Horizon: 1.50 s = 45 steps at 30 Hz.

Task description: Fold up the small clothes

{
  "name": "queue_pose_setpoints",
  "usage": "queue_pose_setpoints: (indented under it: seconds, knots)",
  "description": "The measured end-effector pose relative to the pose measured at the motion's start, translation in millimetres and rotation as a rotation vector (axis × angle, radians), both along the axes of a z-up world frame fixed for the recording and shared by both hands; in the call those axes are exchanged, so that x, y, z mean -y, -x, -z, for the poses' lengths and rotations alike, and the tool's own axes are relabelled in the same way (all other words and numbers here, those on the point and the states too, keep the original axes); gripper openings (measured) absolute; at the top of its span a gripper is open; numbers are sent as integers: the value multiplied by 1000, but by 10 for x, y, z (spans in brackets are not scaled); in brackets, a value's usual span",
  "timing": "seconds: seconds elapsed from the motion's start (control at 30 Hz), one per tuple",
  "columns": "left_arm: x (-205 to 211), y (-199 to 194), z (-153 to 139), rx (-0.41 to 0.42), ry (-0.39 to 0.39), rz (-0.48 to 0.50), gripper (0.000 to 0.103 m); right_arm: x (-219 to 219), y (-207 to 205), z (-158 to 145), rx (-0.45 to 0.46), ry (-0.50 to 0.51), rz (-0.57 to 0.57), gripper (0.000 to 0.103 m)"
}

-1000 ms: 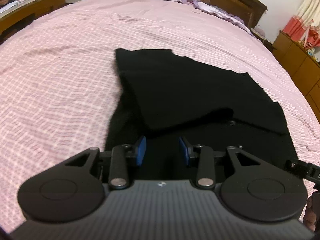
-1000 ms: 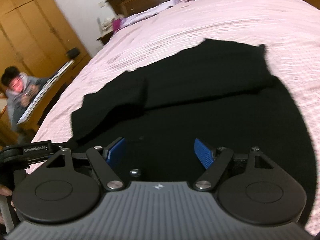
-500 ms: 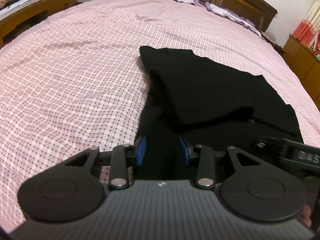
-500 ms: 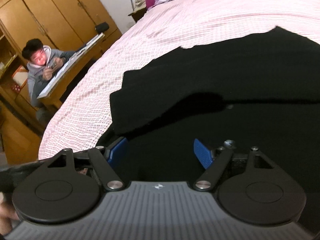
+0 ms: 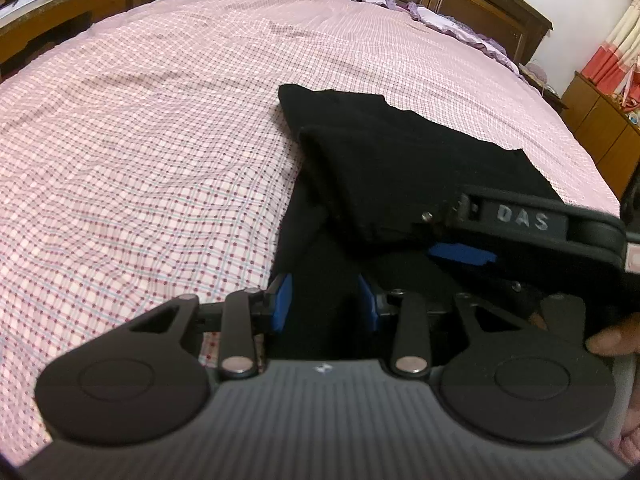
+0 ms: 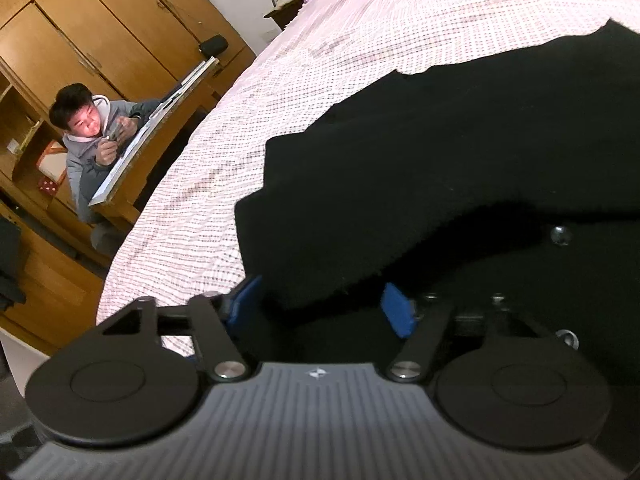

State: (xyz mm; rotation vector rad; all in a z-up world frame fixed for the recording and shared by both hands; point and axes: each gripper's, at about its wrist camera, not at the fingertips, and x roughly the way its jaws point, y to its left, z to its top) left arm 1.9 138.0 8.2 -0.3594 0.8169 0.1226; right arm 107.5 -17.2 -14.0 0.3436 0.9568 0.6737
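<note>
The black garment (image 5: 400, 168) lies partly folded near the bed's (image 5: 160, 120) front edge. Both the left gripper (image 5: 325, 300) and right gripper (image 6: 320, 304) hover open-jawed at its near hem, seemingly poised to pinch it for the next fold.

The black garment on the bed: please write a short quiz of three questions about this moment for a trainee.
1. True or false: the black garment lies on a pink checked bedsheet.
2. The left gripper is: A) open, B) shut on the garment, C) out of view.
3. Fill in: in the left wrist view, the right gripper enters from the ____ side.

Key
1. True.
2. A: its jaws stand apart, with dark cloth between them.
3. Right.
</note>
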Motion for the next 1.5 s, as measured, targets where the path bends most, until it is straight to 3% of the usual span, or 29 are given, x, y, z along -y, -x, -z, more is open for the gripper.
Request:
queue_pose_setpoints:
  seconds: [0.07, 0.13, 0.2, 0.23, 0.37, 0.5, 0.63, 0.83, 0.97, 1.03, 1.17, 1.27, 1.37, 1.43, 1.5]
  knots:
    - [4, -2, 4, -1, -3, 0, 39, -26, -43, 26, -2, -5, 0, 56]
    - [3, -14, 13, -3, -2, 0, 39, -37, -86, 47, -8, -9, -6, 24]
    - [10, -31, 18, -4, -3, 1, 39, -24, -124, 50, -15, -21, -5, 10]
    - [12, -34, 20, -4, -2, 0, 39, -3, -130, 41, -15, -32, -1, 8]
    - [10, -52, 39, -4, 1, 0, 39, 155, -151, -98, 14, -104, 47, 5]
    - [8, -69, 56, -5, 1, -1, 39, 324, -86, -340, 130, -117, 114, 5]
    - [5, -79, 60, -6, -1, 0, 39, 553, -16, -559, 241, -103, 218, 5]
    - [1, -83, 61, -5, -1, -2, 39, 959, 69, -671, 314, -82, 345, 5]
    - [5, -94, 68, -6, -5, -5, 39, 1169, 97, -618, 377, 16, 420, 5]
    - [14, -100, 73, -6, -11, -6, 39, 1296, 70, -526, 372, 74, 443, 5]
    - [35, -103, 78, -8, -23, -6, 39, 1451, 73, -410, 318, 80, 406, 7]
    - [50, -110, 71, -9, -29, -8, 39, 1377, 162, -415, 369, 137, 321, 11]
    - [74, -116, 70, -10, -34, -4, 39, 1216, 295, -432, 452, 206, 194, 33]
    - [86, -119, 72, -10, -37, -1, 39, 1073, 358, -433, 501, 257, 117, 63]
    - [95, -121, 73, -10, -37, 1, 39, 952, 429, -438, 554, 284, 58, 70]
